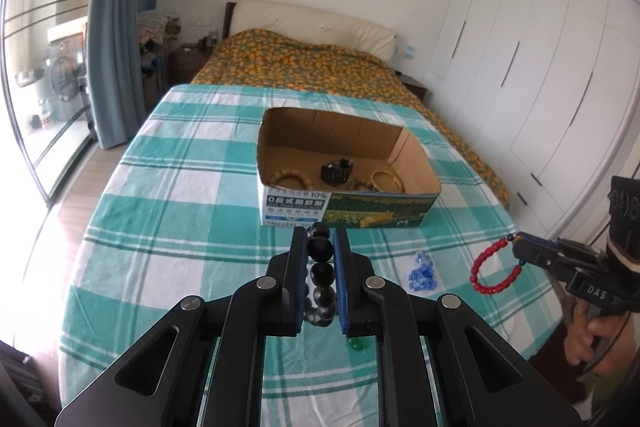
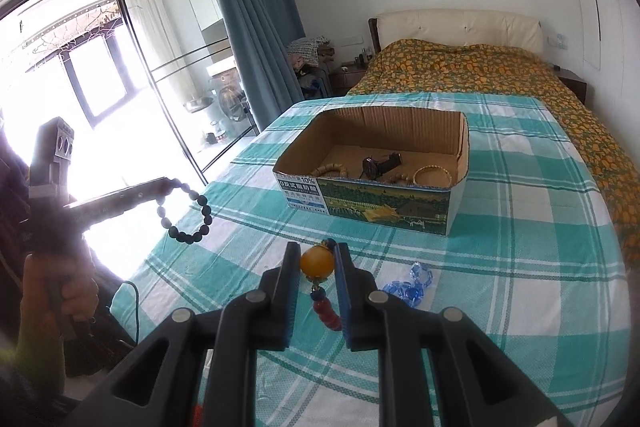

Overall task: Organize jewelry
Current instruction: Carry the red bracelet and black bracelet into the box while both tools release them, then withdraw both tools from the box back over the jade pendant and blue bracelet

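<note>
A watch [image 1: 337,171] and several bangles already lie in the box [image 1: 344,211], the left gripper [image 1: 320,247] grips black beads [image 2: 188,211], the right gripper [image 2: 318,263] grips red beads [image 1: 494,267], and blue beads [image 1: 422,273] wait on the cloth

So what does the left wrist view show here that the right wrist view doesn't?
Left only: the whole red bead bracelet hanging from the right gripper, a green bead on the cloth, and the white wardrobe.

Right only: the whole black bead bracelet held by the left gripper, the red bracelet's amber bead, the window.

Both: cardboard box holding a watch, and the blue beads.
</note>
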